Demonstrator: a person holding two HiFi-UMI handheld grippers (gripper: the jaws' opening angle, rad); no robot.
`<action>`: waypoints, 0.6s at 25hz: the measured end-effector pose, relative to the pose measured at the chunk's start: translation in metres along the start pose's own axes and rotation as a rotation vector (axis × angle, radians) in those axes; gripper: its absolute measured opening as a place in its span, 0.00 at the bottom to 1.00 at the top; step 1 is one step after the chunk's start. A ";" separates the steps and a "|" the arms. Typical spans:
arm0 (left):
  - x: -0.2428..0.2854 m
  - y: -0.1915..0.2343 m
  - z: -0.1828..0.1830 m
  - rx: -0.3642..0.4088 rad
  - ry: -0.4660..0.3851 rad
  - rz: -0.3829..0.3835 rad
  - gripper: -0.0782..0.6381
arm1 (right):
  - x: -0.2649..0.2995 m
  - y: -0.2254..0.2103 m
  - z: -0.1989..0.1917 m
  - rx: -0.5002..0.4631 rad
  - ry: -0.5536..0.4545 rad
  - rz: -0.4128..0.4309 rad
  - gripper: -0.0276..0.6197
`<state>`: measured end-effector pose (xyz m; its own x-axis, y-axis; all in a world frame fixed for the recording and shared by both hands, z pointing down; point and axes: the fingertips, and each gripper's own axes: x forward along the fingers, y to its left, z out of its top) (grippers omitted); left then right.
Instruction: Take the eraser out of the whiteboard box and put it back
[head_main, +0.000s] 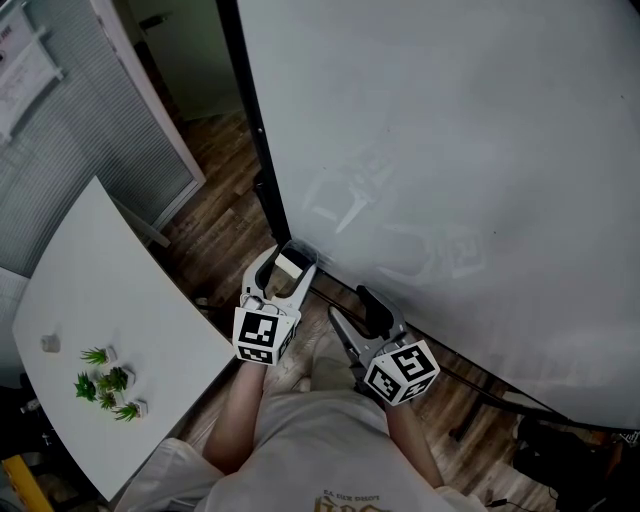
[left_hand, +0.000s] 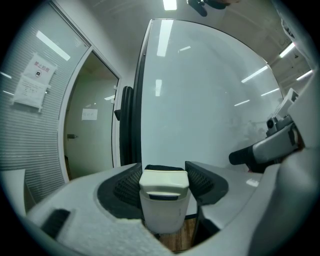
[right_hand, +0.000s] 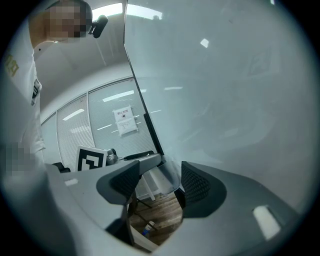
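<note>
Seen from above, you stand facing a large whiteboard (head_main: 450, 150) that leans across the right of the head view, over a wooden floor (head_main: 215, 200).

Your left tongs (head_main: 288, 258) are clenched on the eraser (left_hand: 164, 197), a cream block pinched between the two ribbed pads. They hold it in the air close to the board's dark left edge, apart from the board face. The left gripper view shows the pads pressing its two side faces. Its long axis seems to run back along the tongs toward the camera, with a dark felt strip showing at the far end.

Your right tongs (head_main: 355, 312) are released and hold nothing; floor and the board's frame show through the gap between the jaws. They hang just beside the left tongs, lower and to the right.

The whiteboard box is not plainly visible. In the right gripper view a clear tray-like shape (right_hand: 162, 180) sits just below the tip of the left tongs and may be the box, but I cannot tell. If it is, the return path is short and downward, and the left hand is the nearer one, already carrying the eraser.

A white bench (head_main: 90, 290) with small green plants (head_main: 105, 385) stands well apart at your left.
</note>
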<state>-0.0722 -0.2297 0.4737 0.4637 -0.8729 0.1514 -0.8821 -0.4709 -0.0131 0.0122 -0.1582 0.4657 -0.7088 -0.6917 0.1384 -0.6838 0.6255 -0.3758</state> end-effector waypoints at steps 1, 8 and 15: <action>-0.001 0.000 0.002 0.000 -0.003 0.000 0.48 | -0.001 0.000 0.001 0.000 0.000 -0.001 0.45; -0.006 0.000 0.009 0.000 -0.015 0.009 0.48 | -0.004 0.000 0.006 0.000 -0.008 -0.001 0.45; -0.011 0.000 0.013 0.003 -0.020 0.023 0.48 | -0.007 0.003 0.007 0.001 -0.015 0.013 0.45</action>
<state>-0.0761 -0.2212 0.4592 0.4445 -0.8861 0.1313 -0.8925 -0.4506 -0.0194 0.0158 -0.1540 0.4570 -0.7147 -0.6892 0.1194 -0.6745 0.6340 -0.3781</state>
